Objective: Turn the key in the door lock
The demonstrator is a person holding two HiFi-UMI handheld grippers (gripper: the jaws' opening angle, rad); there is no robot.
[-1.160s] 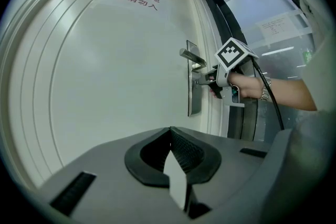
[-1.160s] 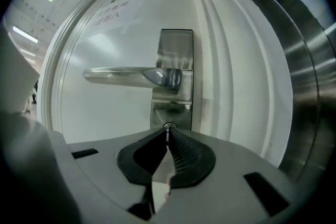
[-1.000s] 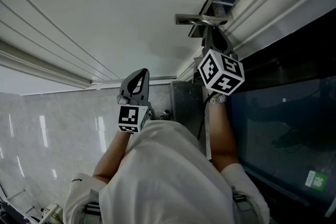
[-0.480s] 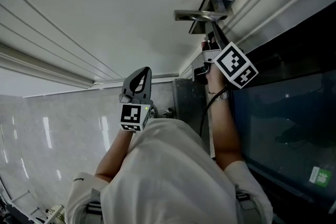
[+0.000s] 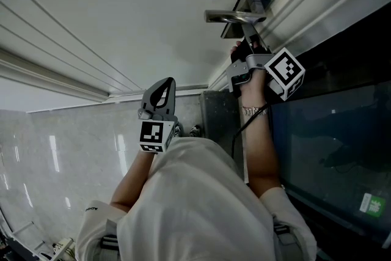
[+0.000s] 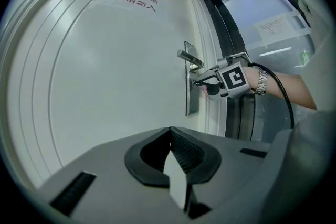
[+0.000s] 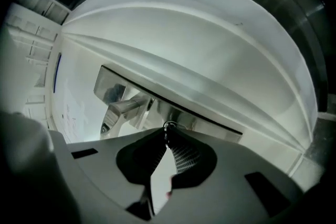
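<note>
Right tool (image 5: 242, 51) clamped shut on the key (image 7: 168, 126), which sits in the lock plate (image 6: 192, 89) just under the lever handle (image 5: 235, 16), 1 o'clock in head view. Tool sits rolled over, so turn probably partway; finish and release left. Left tool (image 5: 160, 95) closed, empty, at 7 o'clock of the lock. White door (image 5: 122, 15); dark glass panel (image 5: 330, 131) at 3 o'clock. Only the handle crowds the tool.
</note>
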